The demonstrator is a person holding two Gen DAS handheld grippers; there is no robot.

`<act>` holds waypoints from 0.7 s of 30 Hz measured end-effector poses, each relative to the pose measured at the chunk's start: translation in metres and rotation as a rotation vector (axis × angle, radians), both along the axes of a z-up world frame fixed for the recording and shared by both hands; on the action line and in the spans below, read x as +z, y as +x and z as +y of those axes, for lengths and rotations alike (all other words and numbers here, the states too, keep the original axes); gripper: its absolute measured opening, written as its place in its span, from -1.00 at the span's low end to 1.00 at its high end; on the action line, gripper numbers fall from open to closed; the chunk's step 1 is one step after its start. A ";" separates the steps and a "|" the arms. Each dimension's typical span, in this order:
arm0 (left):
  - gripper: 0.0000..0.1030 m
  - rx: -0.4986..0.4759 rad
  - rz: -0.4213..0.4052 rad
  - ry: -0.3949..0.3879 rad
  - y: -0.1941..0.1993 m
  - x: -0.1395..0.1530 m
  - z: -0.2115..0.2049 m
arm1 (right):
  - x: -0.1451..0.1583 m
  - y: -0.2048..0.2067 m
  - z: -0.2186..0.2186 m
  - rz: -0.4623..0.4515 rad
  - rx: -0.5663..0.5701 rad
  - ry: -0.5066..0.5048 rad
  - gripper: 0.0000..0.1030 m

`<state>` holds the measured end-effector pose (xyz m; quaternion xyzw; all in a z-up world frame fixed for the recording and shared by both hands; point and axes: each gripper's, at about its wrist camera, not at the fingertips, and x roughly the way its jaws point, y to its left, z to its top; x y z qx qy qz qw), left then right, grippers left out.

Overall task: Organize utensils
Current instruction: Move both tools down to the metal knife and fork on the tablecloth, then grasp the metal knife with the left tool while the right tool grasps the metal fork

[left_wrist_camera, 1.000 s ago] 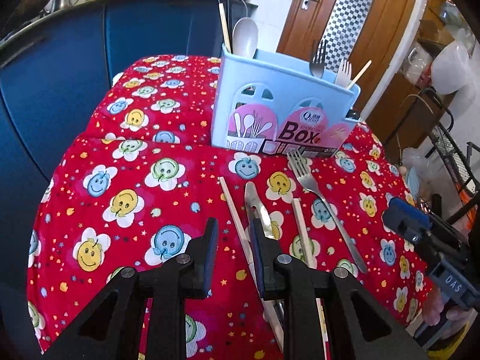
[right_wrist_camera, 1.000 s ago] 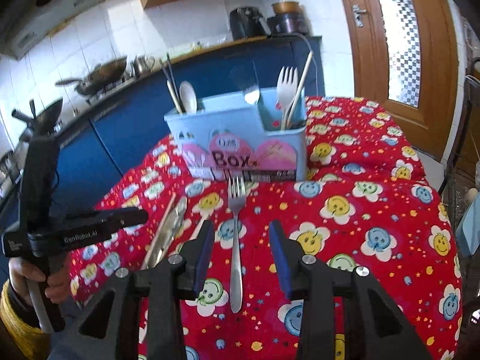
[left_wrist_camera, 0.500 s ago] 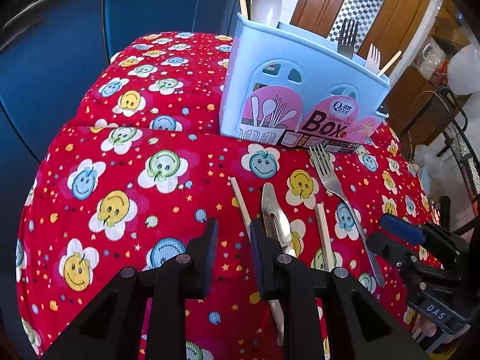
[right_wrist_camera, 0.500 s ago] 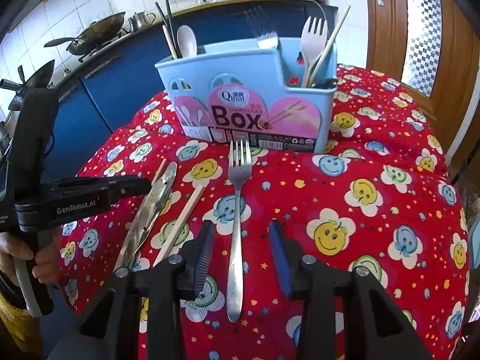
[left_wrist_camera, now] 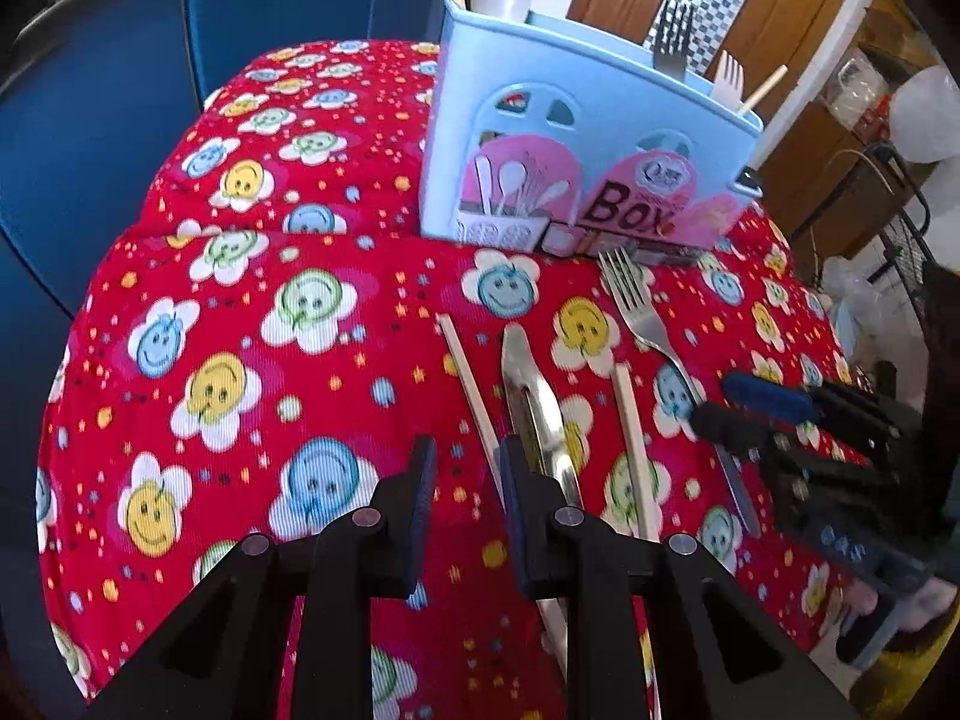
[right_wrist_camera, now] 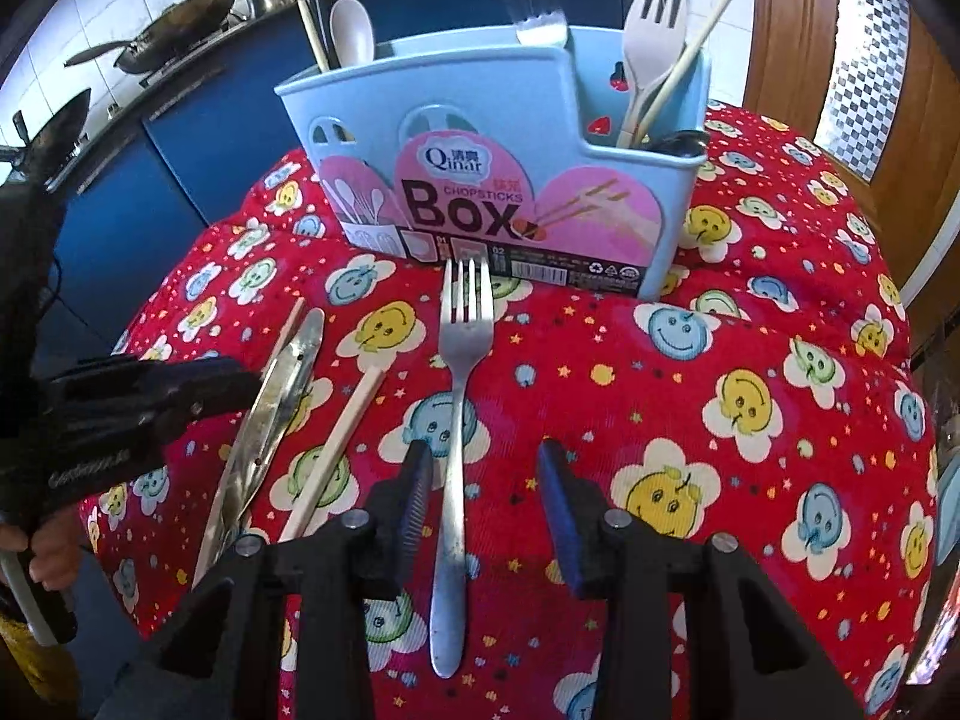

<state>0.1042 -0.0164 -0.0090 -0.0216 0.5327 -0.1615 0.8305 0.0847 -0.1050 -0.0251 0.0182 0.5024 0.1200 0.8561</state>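
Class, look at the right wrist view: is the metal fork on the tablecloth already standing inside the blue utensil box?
No, the metal fork lies flat on the tablecloth in front of the blue utensil box.

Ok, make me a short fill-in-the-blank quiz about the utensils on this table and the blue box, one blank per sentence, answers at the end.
1. The metal fork lying on the cloth points its tines toward the blue ____.
2. The fork's handle lies between the jaws of the ____ gripper.
3. The cloth is red with smiley ____.
4. In the box, the white spoon stands at the ____ end, seen from the right wrist.

Answers: box; right; flowers; left
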 end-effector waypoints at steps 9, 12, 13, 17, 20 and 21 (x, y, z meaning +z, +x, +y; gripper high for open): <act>-0.57 -0.042 0.046 0.023 -0.013 0.000 -0.004 | 0.002 0.003 -0.008 0.129 0.011 -0.027 -0.82; -0.59 -0.048 0.073 0.038 -0.010 0.000 -0.001 | 0.003 0.000 -0.011 0.174 0.020 -0.035 -0.82; -0.66 -0.048 0.079 0.046 -0.008 0.000 0.001 | 0.003 -0.002 -0.011 0.186 0.025 -0.041 -0.82; -0.73 -0.058 0.139 0.062 -0.003 -0.002 0.003 | 0.005 -0.003 -0.007 0.258 0.058 -0.085 -0.82; -0.73 -0.065 0.174 0.014 -0.003 0.003 0.003 | 0.004 -0.003 -0.005 0.298 0.070 -0.110 -0.82; -0.73 -0.066 0.173 -0.004 -0.004 0.007 0.003 | 0.004 -0.003 -0.003 0.304 0.074 -0.117 -0.82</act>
